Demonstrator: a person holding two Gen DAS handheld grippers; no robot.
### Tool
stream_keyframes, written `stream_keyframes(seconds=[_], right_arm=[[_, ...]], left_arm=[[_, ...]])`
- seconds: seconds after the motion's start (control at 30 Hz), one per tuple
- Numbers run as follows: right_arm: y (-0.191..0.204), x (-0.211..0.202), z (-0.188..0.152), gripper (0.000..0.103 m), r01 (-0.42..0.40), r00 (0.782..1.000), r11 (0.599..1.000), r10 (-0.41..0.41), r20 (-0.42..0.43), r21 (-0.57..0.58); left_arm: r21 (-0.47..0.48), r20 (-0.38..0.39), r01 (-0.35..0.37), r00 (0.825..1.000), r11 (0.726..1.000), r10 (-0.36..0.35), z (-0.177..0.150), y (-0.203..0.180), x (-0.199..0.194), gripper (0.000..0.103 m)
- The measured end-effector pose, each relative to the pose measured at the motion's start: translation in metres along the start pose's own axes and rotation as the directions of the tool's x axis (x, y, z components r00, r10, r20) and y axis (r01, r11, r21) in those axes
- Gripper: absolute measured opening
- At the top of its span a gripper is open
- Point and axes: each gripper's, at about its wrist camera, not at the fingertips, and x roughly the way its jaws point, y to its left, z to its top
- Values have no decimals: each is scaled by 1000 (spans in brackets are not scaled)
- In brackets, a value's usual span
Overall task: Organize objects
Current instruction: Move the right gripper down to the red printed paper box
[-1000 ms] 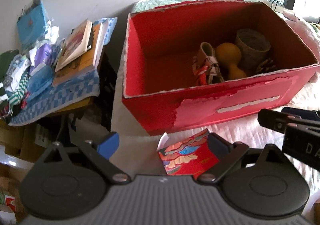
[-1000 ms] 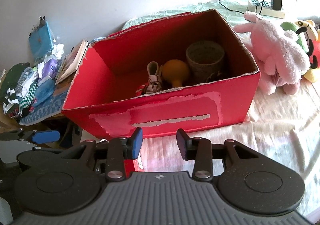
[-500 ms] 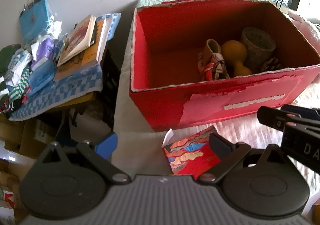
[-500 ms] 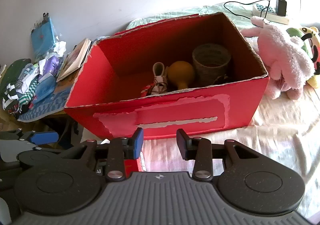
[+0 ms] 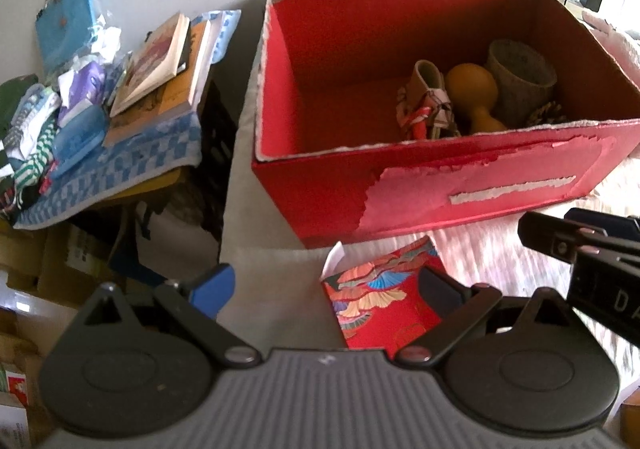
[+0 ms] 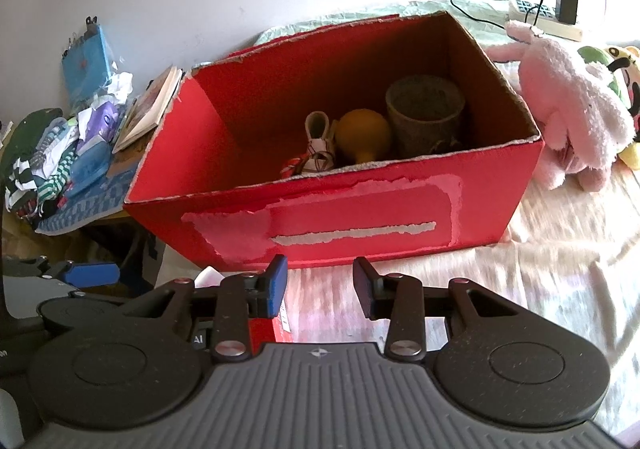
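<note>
A red cardboard box (image 5: 460,193) (image 6: 320,217) stands open on the bed. It holds a small shoe (image 5: 424,105), an orange gourd (image 5: 472,93) and a grey woven pot (image 5: 520,81). A red patterned packet (image 5: 384,293) lies on the sheet in front of the box, beside the right finger of my left gripper (image 5: 324,285), which is open wide. My right gripper (image 6: 320,281) is open and empty, just before the box's front wall. The packet's edge shows under the right gripper's left finger (image 6: 276,325).
A side table (image 5: 120,169) left of the box carries books (image 5: 160,61), cloths and small packets. A pink plush toy (image 6: 568,109) and other plush toys lie right of the box. A power strip with a charger (image 6: 560,9) sits at the back.
Both grippers have moved a little closer to the box and slightly higher, so the box interior shows more. Neither gripper opened or shut. The packet has not moved.
</note>
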Motion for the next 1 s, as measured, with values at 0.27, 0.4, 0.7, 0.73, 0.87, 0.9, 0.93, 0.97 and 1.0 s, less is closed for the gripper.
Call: stream_keyframes(seconds=[0.27, 0.4, 0.7, 0.73, 0.87, 0.9, 0.93, 0.97, 1.0], right_arm=[[-5, 3, -2, 40, -14, 1000, 1000, 15, -21, 18], [-9, 5, -3, 40, -44, 998, 998, 47, -43, 50], [-9, 10, -5, 40, -81, 994, 994, 86, -72, 69], [-9, 11, -5, 40, -84, 993, 994, 90, -75, 70], [-8, 13, -5, 40, -96, 991, 993, 102, -85, 71], [-8, 14, -4, 40, -100, 990, 992, 106, -88, 73], [-9, 14, -4, 40, -103, 990, 992, 109, -90, 75], [-9, 15, -4, 40, -105, 989, 992, 112, -92, 76], [-9, 15, -4, 40, -106, 989, 991, 114, -94, 78]], left_arm=[[11, -13, 2, 1000, 1000, -2, -2, -4, 3, 98], [13, -19, 3, 1000, 1000, -3, -3, -4, 4, 98], [15, -41, 7, 999, 1000, -7, -7, -6, 7, 98], [15, -41, 9, 999, 1000, -8, -7, -7, 7, 98], [17, -43, 15, 999, 1000, -14, -8, -7, 6, 98], [16, -44, 16, 999, 1000, -16, -8, -6, 7, 98], [16, -45, 19, 999, 1000, -18, -8, -6, 7, 98], [15, -46, 21, 999, 1000, -21, -8, -6, 7, 98], [15, -47, 24, 999, 1000, -23, -8, -6, 7, 98]])
